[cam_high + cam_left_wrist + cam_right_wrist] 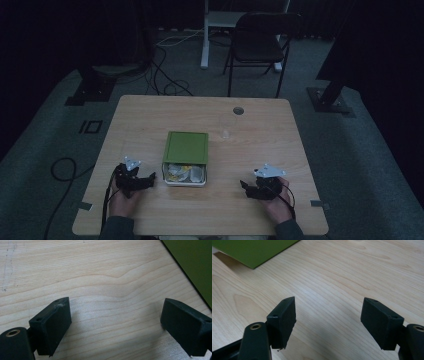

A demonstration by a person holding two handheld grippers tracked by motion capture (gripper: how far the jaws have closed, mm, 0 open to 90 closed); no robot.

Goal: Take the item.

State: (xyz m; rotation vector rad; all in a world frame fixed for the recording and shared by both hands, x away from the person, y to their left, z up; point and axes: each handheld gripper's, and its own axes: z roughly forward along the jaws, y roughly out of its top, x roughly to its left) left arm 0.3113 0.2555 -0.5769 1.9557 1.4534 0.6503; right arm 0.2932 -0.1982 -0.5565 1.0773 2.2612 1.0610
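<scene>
two grippers flank the green box point(185, 147) at mid-table point(150, 115), left gripper point(147, 181) and right gripper point(246, 186) both spread wide, pinching nothing. my worry: a one-sided push on the lid could skid the whole box. its near end gapes, showing crumpled wrappers point(184, 173) (white and yellow, too dim to identify).

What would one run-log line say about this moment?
left claw: open, empty, beside box | right claw: open, empty | green box: lid slid back, packets showing | clear cup: behind box
</scene>
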